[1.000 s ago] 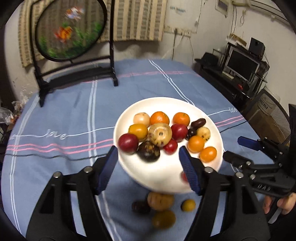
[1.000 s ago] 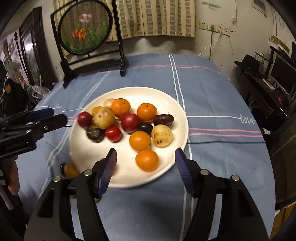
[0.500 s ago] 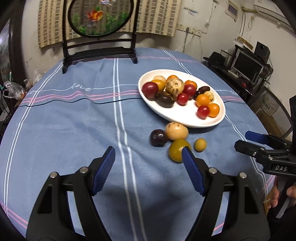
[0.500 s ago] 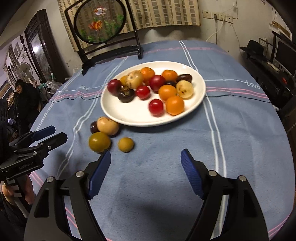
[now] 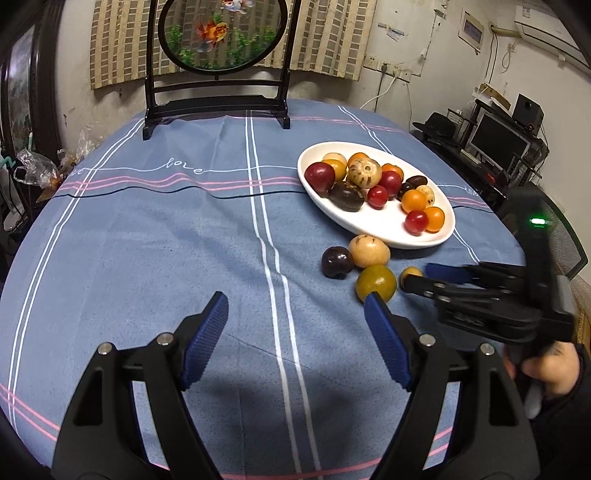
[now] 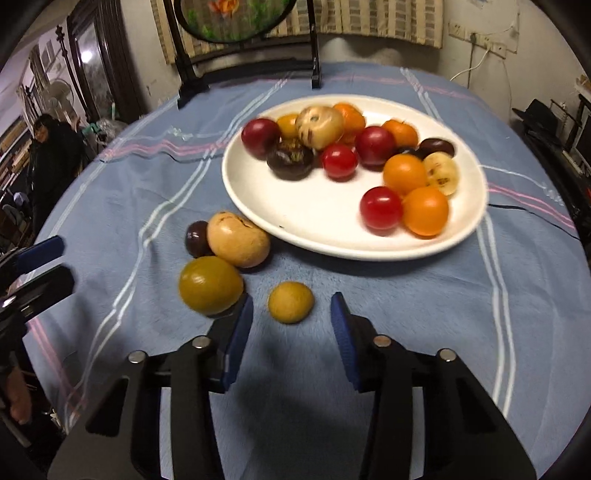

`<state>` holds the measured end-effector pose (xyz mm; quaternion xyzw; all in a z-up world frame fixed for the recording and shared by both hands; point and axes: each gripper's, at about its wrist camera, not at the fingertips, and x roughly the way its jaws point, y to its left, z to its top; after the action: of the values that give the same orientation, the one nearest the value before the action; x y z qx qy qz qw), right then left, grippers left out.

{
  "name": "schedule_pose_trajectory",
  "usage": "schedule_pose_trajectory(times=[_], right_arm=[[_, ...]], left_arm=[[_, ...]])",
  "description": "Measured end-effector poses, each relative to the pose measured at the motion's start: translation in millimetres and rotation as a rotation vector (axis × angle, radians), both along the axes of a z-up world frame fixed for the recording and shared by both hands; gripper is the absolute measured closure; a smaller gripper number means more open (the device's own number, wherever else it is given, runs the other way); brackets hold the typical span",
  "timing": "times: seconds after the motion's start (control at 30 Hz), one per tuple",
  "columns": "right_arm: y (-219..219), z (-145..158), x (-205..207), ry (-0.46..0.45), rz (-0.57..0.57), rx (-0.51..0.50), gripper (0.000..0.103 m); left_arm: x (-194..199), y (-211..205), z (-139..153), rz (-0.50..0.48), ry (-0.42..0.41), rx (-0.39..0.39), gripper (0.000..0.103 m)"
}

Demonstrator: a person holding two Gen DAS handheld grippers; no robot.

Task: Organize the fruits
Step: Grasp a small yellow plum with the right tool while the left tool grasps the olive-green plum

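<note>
The right gripper (image 6: 291, 297) has just been closing, and its blue pads (image 6: 239, 332) now stand a narrow gap apart, either side of a small yellow fruit (image 6: 291, 302) that lies on the cloth between the fingertips. The right wrist view shows a sliver of cloth on both sides of the fruit, so the pads are not pressing it. This fruit sits on the near side of the white plate (image 6: 314, 236), apart from its rim. Left of it, also in front of the plate, is a cluster of three: an olive-green fruit (image 6: 210, 284) just beside the left pad, a tan fruit (image 6: 238, 240) close to the plate's rim, and a dark purple fruit (image 6: 195, 238) touching the tan one on the side away from the plate. The left gripper (image 5: 294, 297) is held wide apart with nothing between its fingers, over bare blue tablecloth (image 5: 147, 240) to the left of the plate and the loose fruit. The plate holds a heap of red, orange, pale and dark fruit. Beyond the plate, at the table's far edge, stands a round goldfish screen (image 5: 221, 33) in a black frame. A hand (image 5: 546, 369) grips the right gripper's handle.
</note>
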<state>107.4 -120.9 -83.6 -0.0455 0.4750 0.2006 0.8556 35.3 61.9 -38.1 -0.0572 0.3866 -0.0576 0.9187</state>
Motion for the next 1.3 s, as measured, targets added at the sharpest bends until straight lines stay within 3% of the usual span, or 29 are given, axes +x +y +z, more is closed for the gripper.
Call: schedule_pose_trajectory(times=[0.17,0.47,0.97,1.03,1.1,1.3], right_arm=[[0.5,5.7,-7.5,-0.014,0.016,0.001,0.075],[-63.4,25.8,-39.8,-0.043,-0.083,0.087,0.075],[-92.3,21.8,-46.9,-0.022,-0.104,0.182,0.075],[-92.8,22.0,-46.6,-0.020,-0.106,0.183,0.075],[-91.7,21.5,-46.3,-0.018,-0.106,0.183,0.075],[-86.1,24.6,-47.7,-0.018,-0.095,0.180,0.075]], left_arm=[[5.0,-13.5,-4.2,-0.033,0.018,0.013,0.025],[36.5,-57.7,-24.2,-0.138,0.083,0.000,0.025],[68.0,-81.1,-47.5,-0.111,0.158,0.052,0.027],[69.8,-81.7,-49.0,-0.111,0.160,0.052,0.034],[72.6,-82.2,-52.3,-0.120,0.172,0.047,0.064],[64.5,-76.9,-48.3,-0.120,0.153,0.009,0.064]])
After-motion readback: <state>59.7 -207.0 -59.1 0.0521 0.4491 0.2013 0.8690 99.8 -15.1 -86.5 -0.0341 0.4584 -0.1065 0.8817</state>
